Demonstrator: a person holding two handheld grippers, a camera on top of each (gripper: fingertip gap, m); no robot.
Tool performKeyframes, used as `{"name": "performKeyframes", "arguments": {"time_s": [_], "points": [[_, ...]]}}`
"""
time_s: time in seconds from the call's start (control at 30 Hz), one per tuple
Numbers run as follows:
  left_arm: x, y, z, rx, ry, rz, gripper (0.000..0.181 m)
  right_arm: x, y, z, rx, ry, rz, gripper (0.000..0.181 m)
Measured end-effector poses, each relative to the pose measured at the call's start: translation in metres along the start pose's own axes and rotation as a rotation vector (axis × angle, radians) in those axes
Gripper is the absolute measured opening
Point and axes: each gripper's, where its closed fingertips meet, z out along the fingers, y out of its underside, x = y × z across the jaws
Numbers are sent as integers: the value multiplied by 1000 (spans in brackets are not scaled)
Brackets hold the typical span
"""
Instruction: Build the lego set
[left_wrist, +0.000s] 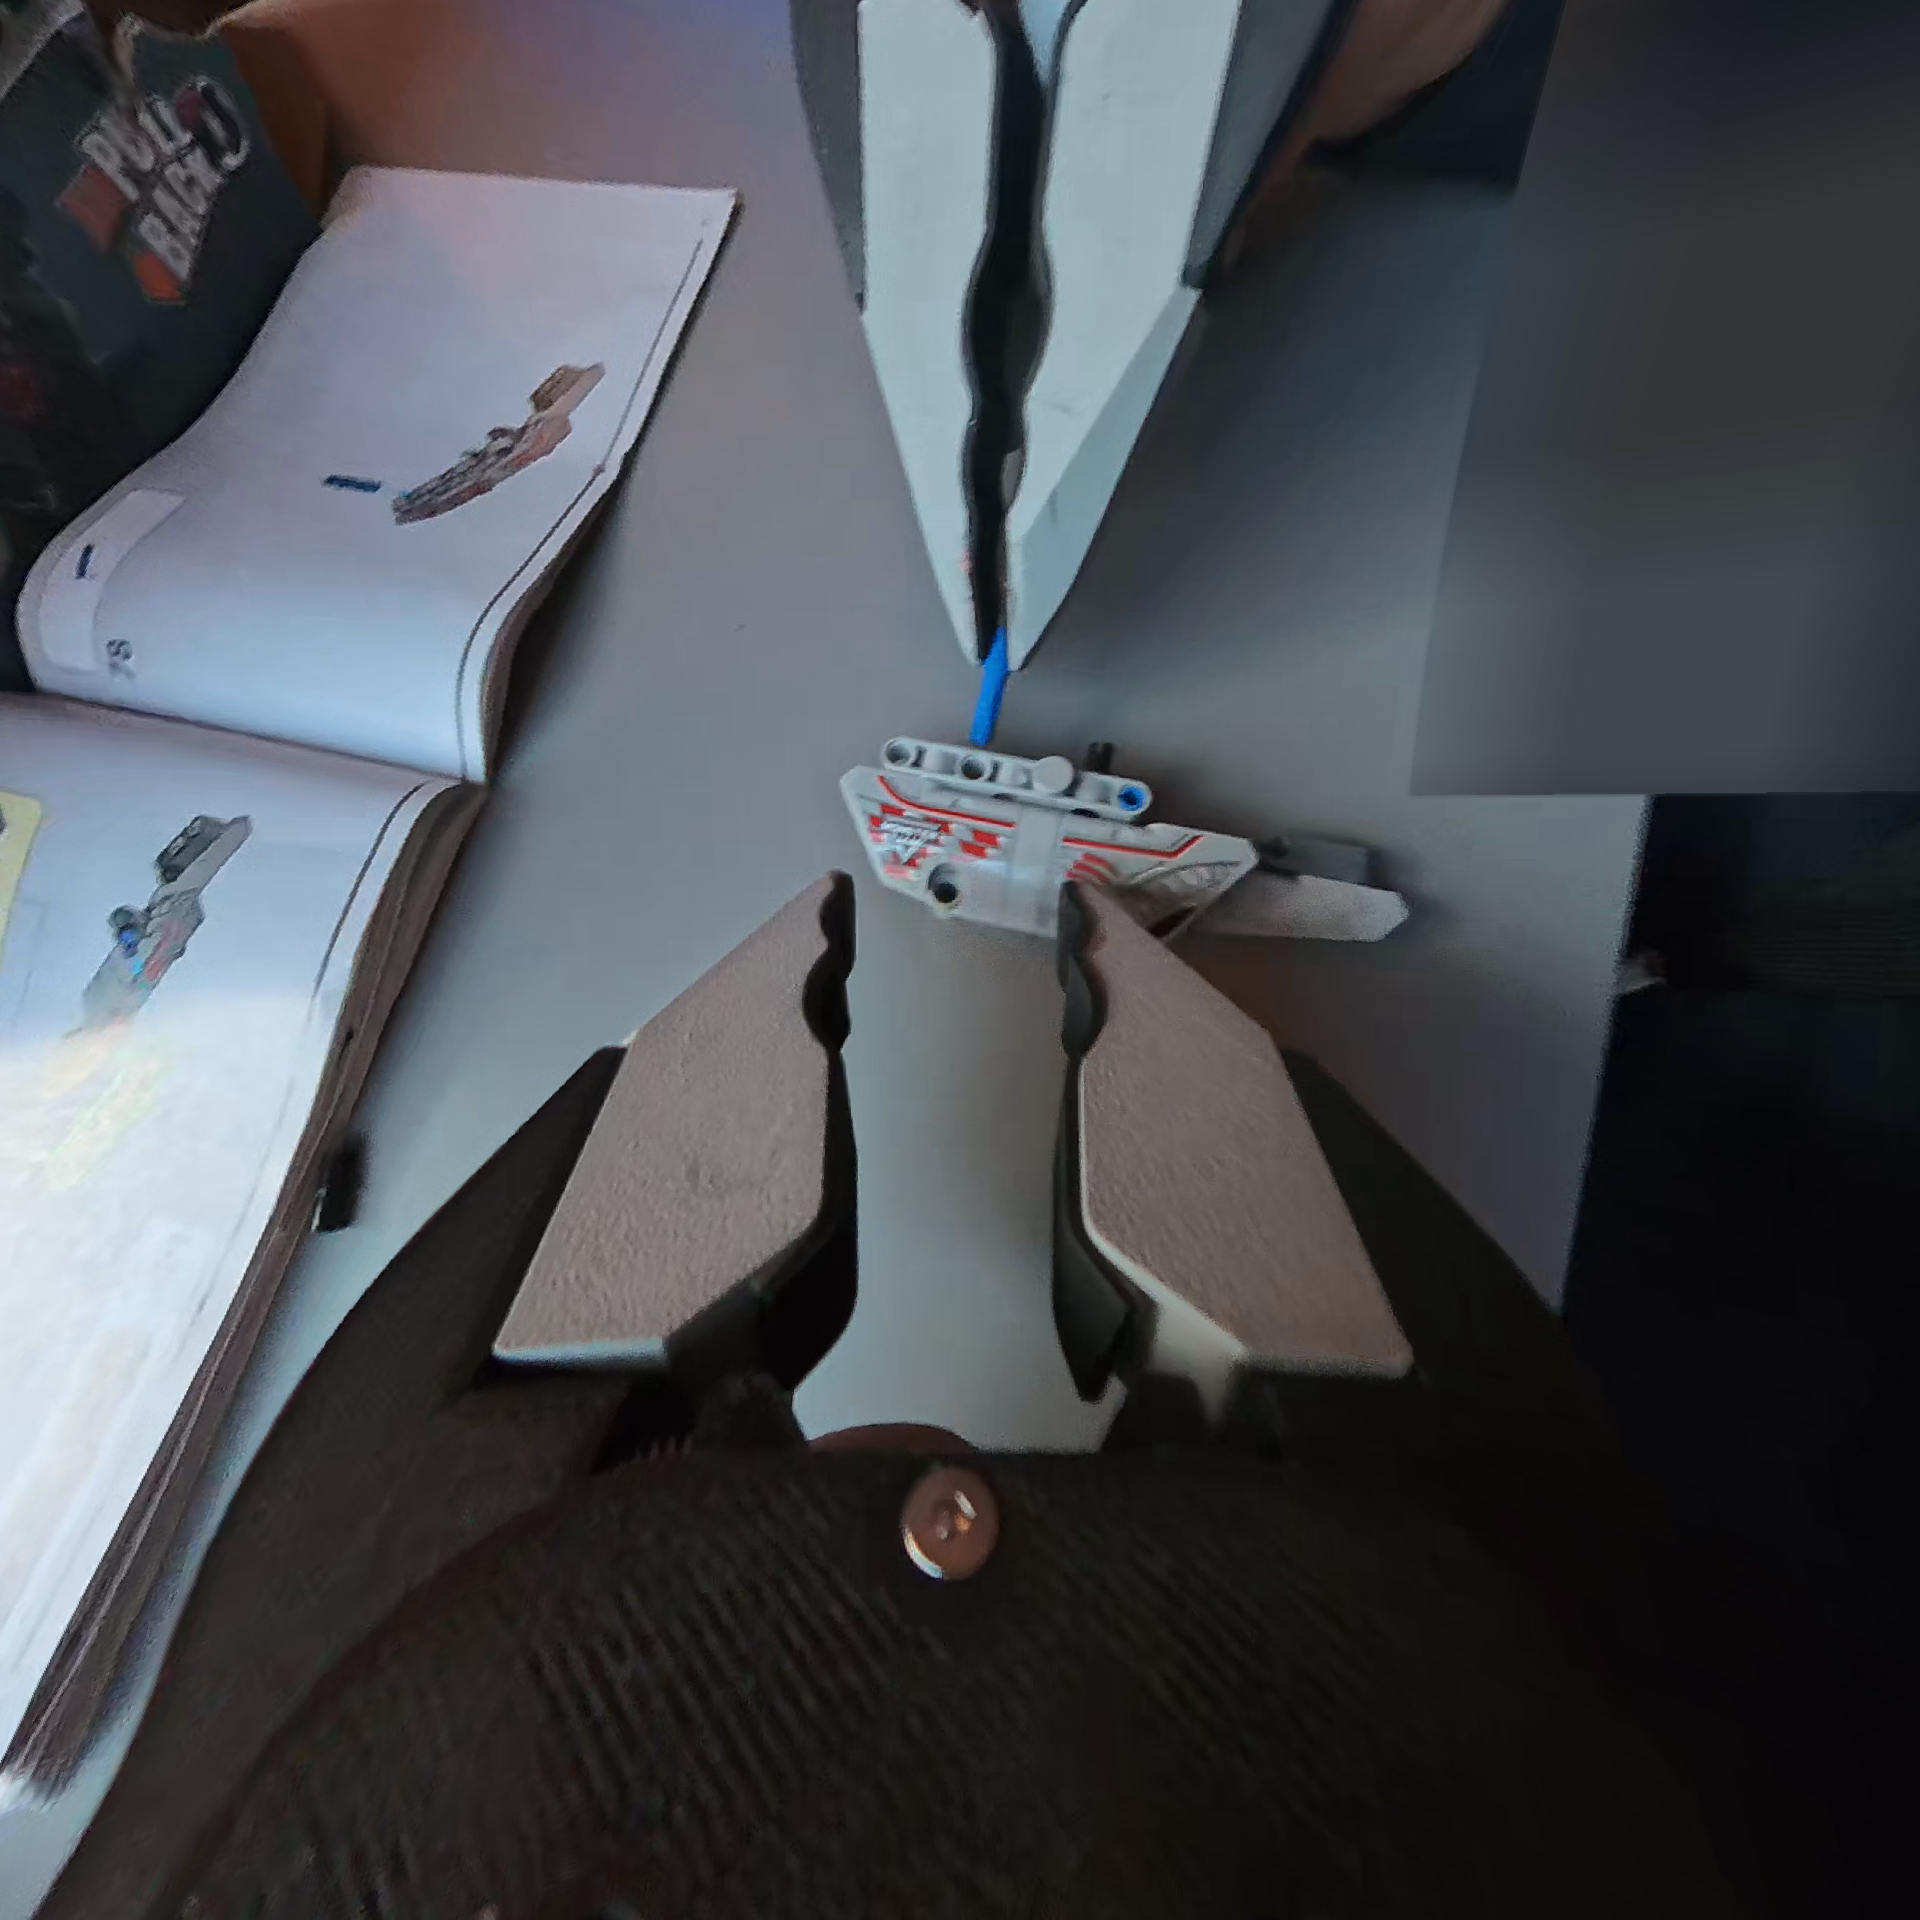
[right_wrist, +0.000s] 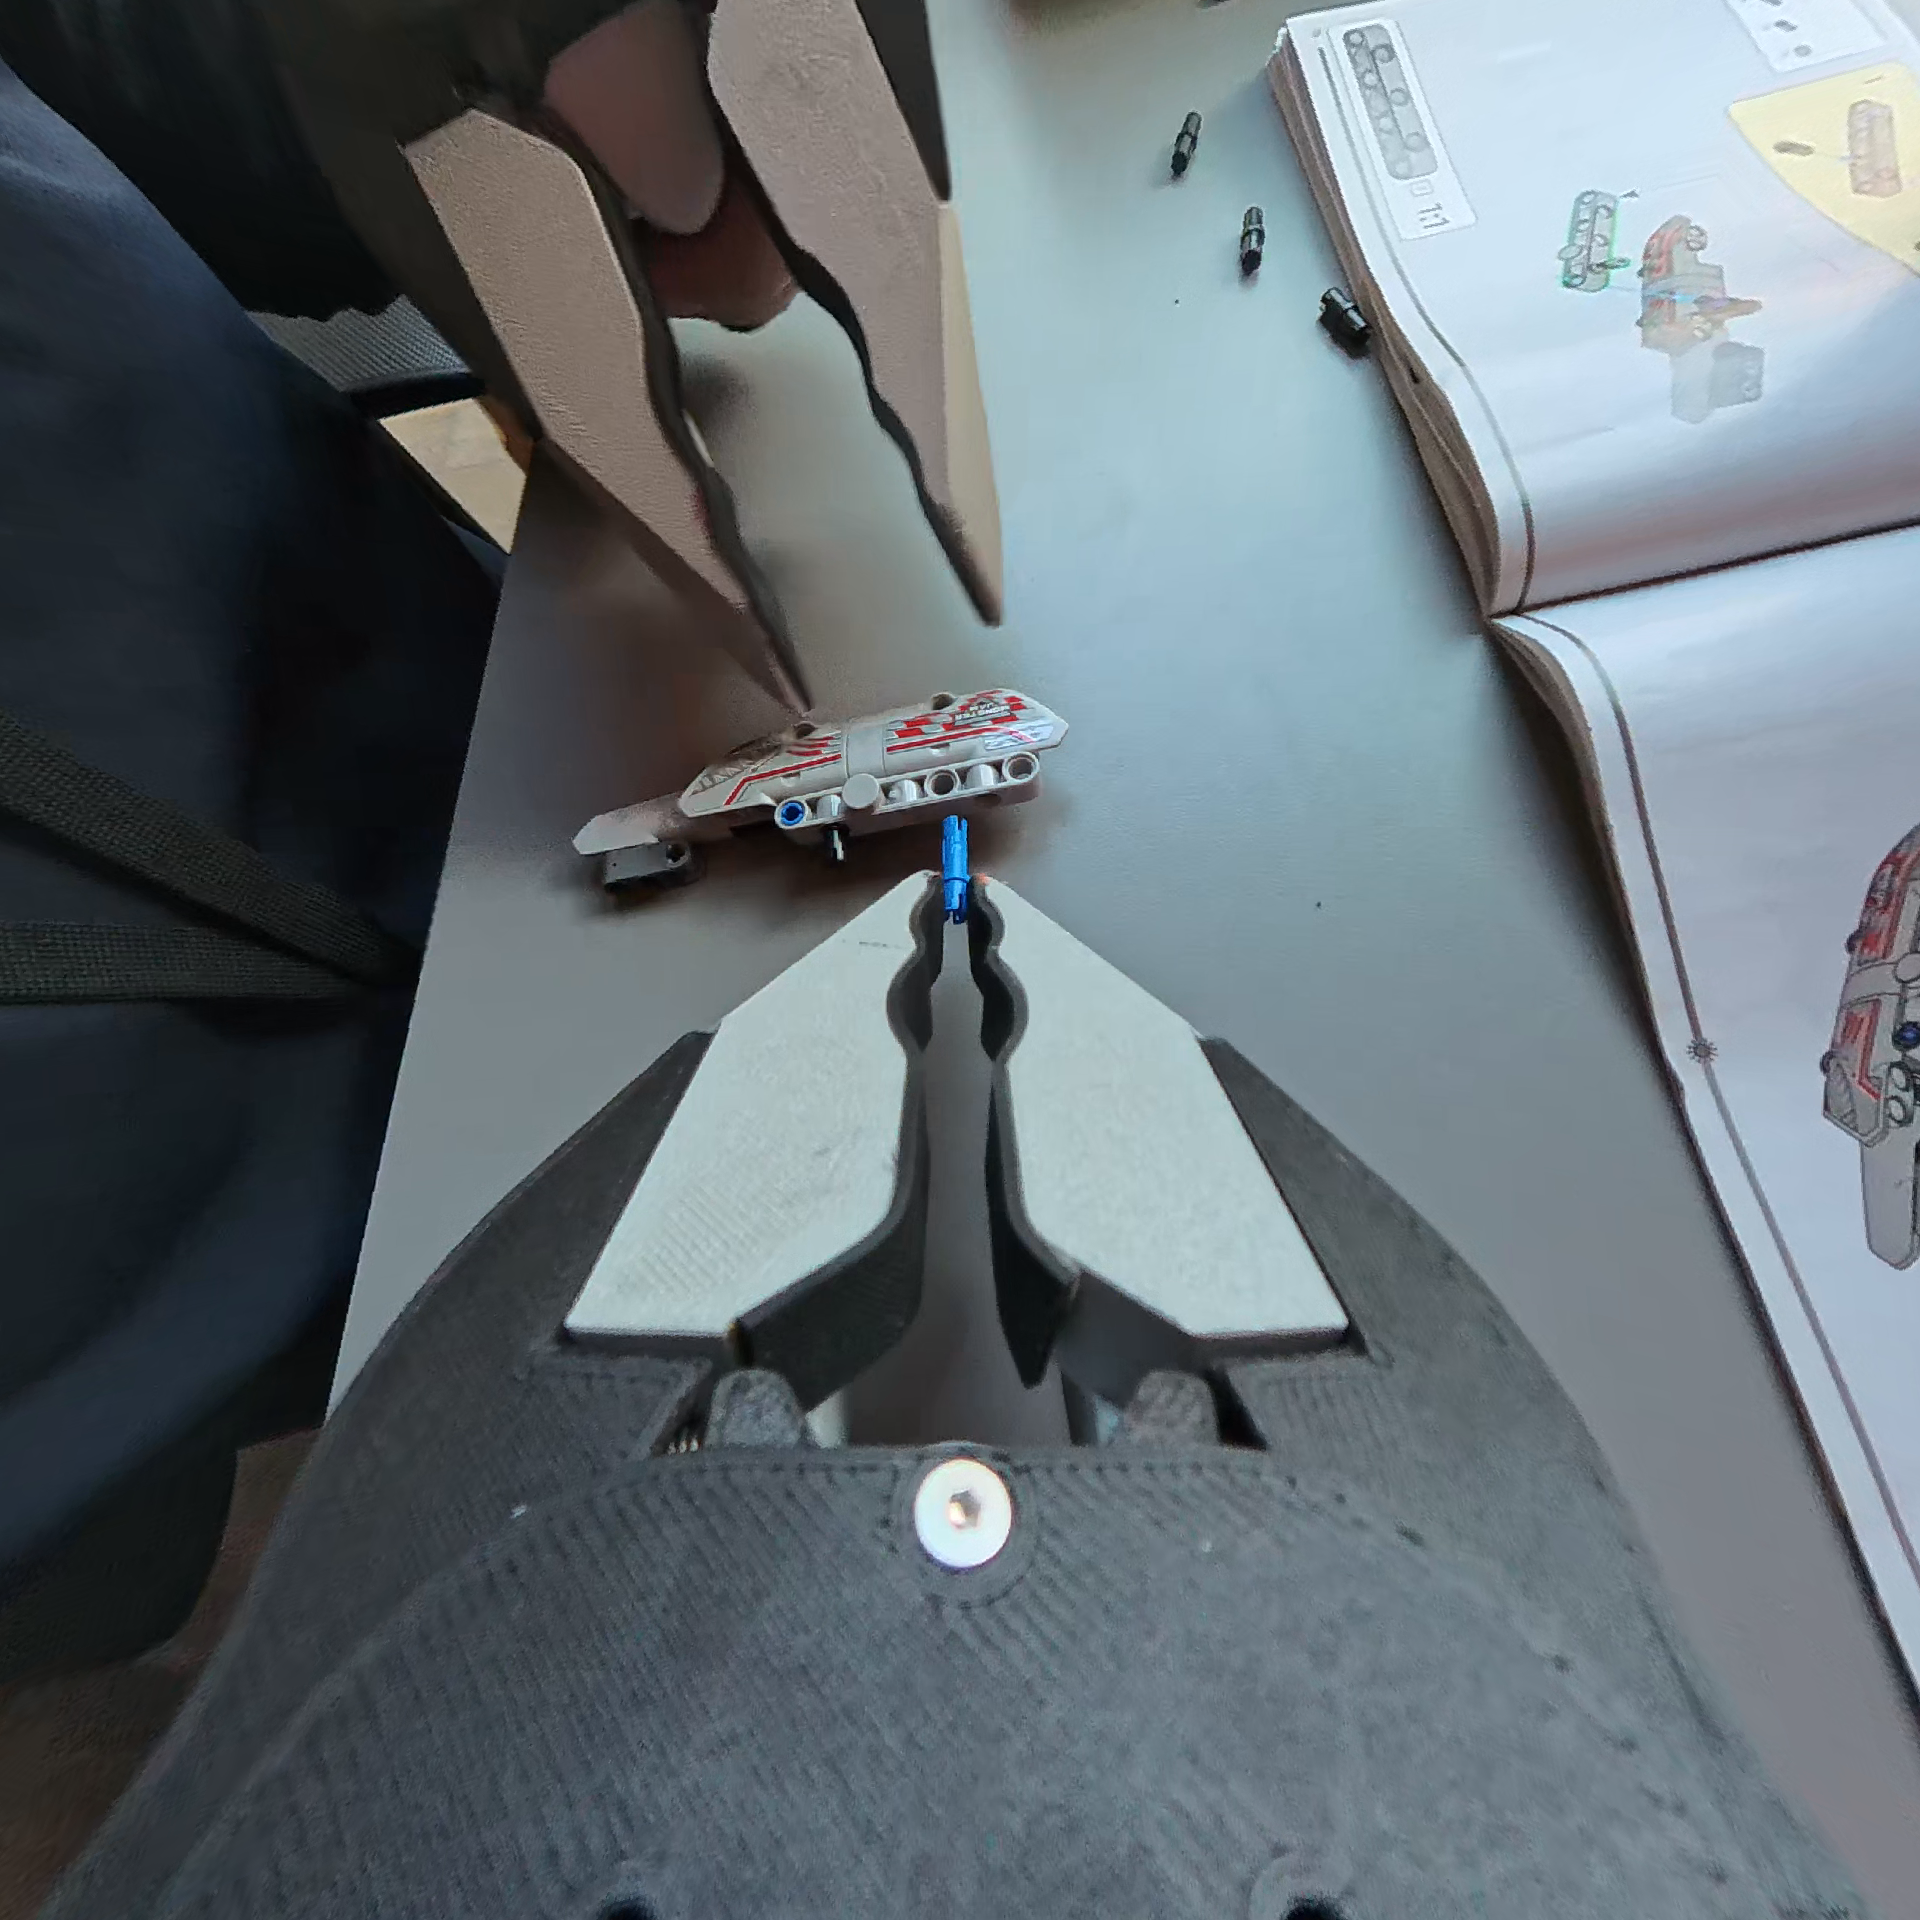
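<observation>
A grey lego assembly (left_wrist: 1039, 831) with red stripes and a row of pin holes lies on the grey table; it also shows in the right wrist view (right_wrist: 883, 769). My left gripper (left_wrist: 956, 904) is open, its right fingertip touching the assembly's near edge; it enters the right wrist view from the top (right_wrist: 894, 665). My right gripper (right_wrist: 956, 883) is shut on a blue pin (right_wrist: 954, 862) whose free end points at the holed beam, just short of it. In the left wrist view the right gripper (left_wrist: 992, 649) comes from the top, with the blue pin (left_wrist: 987, 696) at its tip.
An open instruction booklet (left_wrist: 343, 499) lies left of the assembly, and on the right in the right wrist view (right_wrist: 1662, 312). Three small black pins (right_wrist: 1252, 239) lie near the booklet. A lego box (left_wrist: 135, 208) stands at the far left. The table edge (right_wrist: 457, 831) runs close to the assembly. Left tips to right tips: about 5 cm.
</observation>
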Motion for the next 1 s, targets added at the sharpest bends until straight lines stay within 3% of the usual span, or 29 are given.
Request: {"name": "performKeyframes", "arguments": {"time_s": [0.03,0.13,0.77,1.0], "points": [[6,-2,0,11,41,-4,37,1,0,0,3,11,-9,1],[10,-2,7,1,115,-45,41,3,0,0,9,28,-29,0],[11,-9,16,57,211,-9,43,2,1,1,12,1,22,0],[20,-6,7,79,126,49,26,-10,-2,7,15,-37,30,1]]}}
